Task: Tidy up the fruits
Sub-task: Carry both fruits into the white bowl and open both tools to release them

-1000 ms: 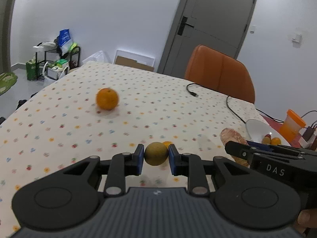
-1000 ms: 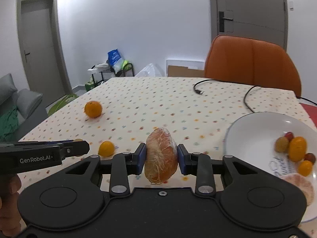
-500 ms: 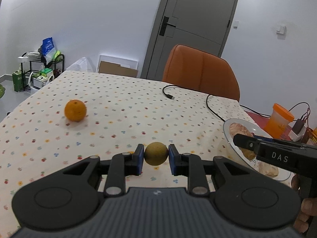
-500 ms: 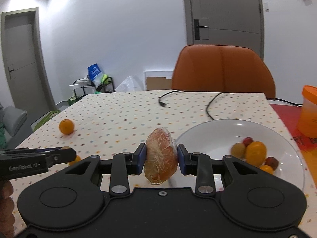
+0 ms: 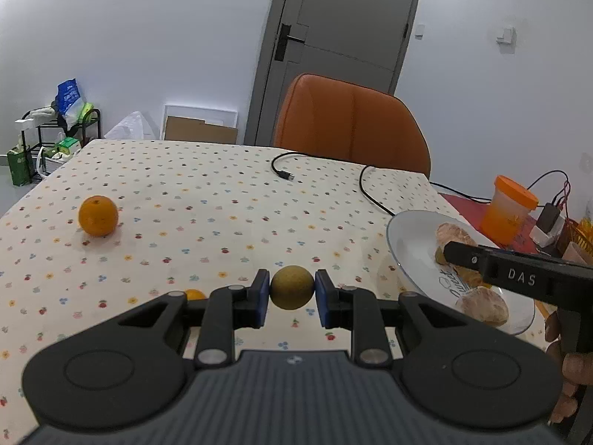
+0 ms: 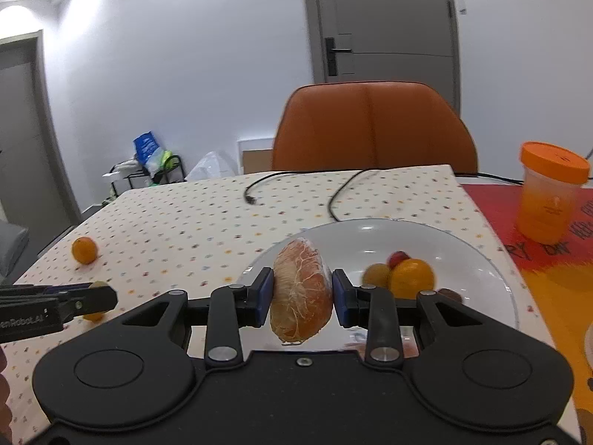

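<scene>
Holding a peeled orange clamped in my right gripper over the plate; soft, likely bruises. My left gripper pinches a small firm green fruit at its middle.

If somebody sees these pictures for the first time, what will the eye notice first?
Probably the peeled orange piece clamped in the right gripper over the white plate, where small fruits already lie. Next, the round yellow-green fruit held in the left gripper, and the whole orange alone on the dotted tablecloth.
</scene>
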`<state>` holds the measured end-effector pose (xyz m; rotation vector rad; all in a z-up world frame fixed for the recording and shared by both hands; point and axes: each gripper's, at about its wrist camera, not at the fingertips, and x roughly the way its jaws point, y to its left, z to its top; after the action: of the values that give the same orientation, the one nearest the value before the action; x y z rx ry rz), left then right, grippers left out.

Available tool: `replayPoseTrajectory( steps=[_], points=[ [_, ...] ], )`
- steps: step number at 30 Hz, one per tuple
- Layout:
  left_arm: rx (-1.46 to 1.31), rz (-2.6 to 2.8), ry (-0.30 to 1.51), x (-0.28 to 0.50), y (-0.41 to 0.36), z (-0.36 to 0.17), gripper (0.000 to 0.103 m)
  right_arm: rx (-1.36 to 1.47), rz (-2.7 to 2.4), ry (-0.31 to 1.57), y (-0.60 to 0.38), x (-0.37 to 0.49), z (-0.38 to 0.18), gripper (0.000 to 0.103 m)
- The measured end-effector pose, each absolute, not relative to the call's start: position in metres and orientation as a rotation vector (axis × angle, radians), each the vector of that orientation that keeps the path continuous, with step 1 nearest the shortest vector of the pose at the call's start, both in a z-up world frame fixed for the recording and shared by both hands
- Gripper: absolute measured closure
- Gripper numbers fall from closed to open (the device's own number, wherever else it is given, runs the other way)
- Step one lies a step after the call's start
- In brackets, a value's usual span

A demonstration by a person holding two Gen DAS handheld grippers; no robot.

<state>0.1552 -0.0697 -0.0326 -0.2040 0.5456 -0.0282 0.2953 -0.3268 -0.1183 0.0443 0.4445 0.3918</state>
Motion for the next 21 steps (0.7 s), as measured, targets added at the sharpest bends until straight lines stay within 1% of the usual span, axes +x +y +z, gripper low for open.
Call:
replayPoseTrajectory(
  steps=[5, 7, 9, 16, 21],
  points=[
    [-0.184, -0.038, 0.554, 0.161, -0.08, -0.034, 0.078, 0.072, 0.374, 0.438, -0.338, 0.302, -0.122, 0.071],
    [-0.176, -0.041, 0.558, 0.163, -0.084, -0.034, 0.078, 0.09, 0.374, 0.436, -0.341, 0.305, -0.124, 0.069],
    [-0.167, -0.045, 0.558, 0.165, -0.088, -0.034, 0.078, 0.114, 0.372, 0.439, -0.345, 0.307, -0.126, 0.065],
    [-0.139, -0.075, 0.544, 0.172, -0.106, -0.026, 0.078, 0.153, 0.386, 0.429, -0.36, 0.295, -0.123, 0.065],
    [-0.12, -0.117, 0.54, 0.176, -0.125, -0.022, 0.078, 0.167, 0.379, 0.44, -0.373, 0.284, -0.127, 0.061]
  ],
)
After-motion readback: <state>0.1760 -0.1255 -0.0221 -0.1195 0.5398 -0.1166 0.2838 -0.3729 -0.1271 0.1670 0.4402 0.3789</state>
